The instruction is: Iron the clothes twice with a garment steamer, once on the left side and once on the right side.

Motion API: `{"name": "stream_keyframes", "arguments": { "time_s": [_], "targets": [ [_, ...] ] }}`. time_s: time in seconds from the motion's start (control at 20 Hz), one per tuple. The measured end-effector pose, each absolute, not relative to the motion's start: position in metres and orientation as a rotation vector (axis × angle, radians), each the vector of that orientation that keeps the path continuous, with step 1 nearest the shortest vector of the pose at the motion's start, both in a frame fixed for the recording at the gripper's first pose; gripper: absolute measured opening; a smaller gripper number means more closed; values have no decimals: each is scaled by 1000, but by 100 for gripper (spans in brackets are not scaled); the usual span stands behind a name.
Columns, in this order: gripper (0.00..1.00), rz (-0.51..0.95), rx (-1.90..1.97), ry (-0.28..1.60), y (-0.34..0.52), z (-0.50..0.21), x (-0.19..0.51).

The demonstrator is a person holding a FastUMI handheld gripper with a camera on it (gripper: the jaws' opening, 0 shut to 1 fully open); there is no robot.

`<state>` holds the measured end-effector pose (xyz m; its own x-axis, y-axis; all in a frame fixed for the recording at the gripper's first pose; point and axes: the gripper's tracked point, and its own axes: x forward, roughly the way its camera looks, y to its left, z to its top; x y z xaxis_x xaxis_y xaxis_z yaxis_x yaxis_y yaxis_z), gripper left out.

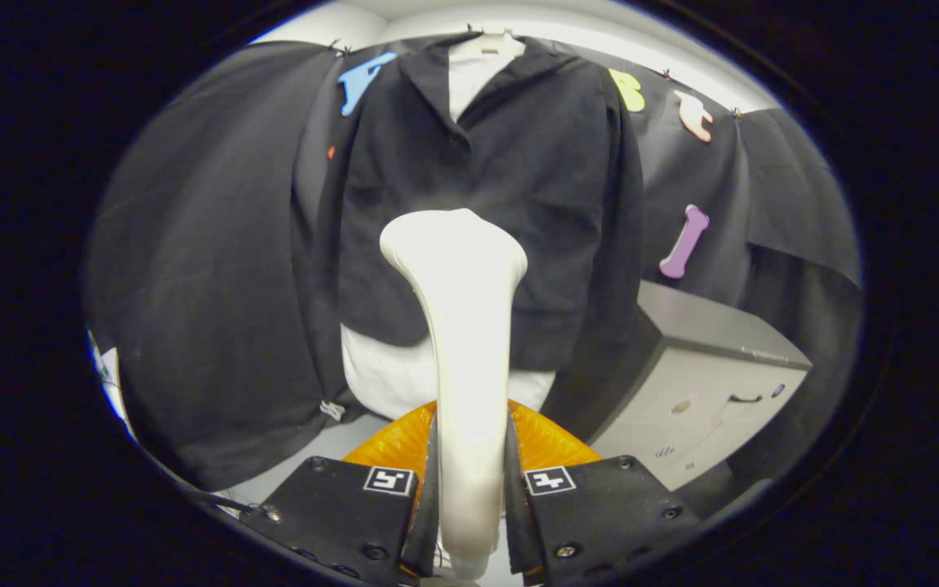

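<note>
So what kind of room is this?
Probably a small test booth for ironing clothes. A dark jacket hangs before a black cloth wall, a grey cabinet stands beside it, and the gripper holds a white steamer.

Steamer [460,326] before jacket [502,204], cabinet [706,383] rightward

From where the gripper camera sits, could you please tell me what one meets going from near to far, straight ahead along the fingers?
The gripper, shut on the white garment steamer → the orange thing just behind the fingers → the white garment → the dark jacket hanging over it → the booth's black wall cloth.
</note>
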<state>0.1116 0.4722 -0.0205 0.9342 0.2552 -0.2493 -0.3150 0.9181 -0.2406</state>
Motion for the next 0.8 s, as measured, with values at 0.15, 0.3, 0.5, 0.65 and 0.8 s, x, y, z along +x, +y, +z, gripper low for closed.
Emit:
{"name": "stream_keyframes", "arguments": {
  "time_s": [0.15,0.3,0.5,0.65,0.8],
  "targets": [
    [36,356,-257,73,500,43,109],
    [36,401,-233,-77,526,101,109],
    [36,428,-209,-193,547,143,119],
    [36,445,-184,-225,559,163,129],
    [36,465,-152,-279,577,197,136]
  ]
}}
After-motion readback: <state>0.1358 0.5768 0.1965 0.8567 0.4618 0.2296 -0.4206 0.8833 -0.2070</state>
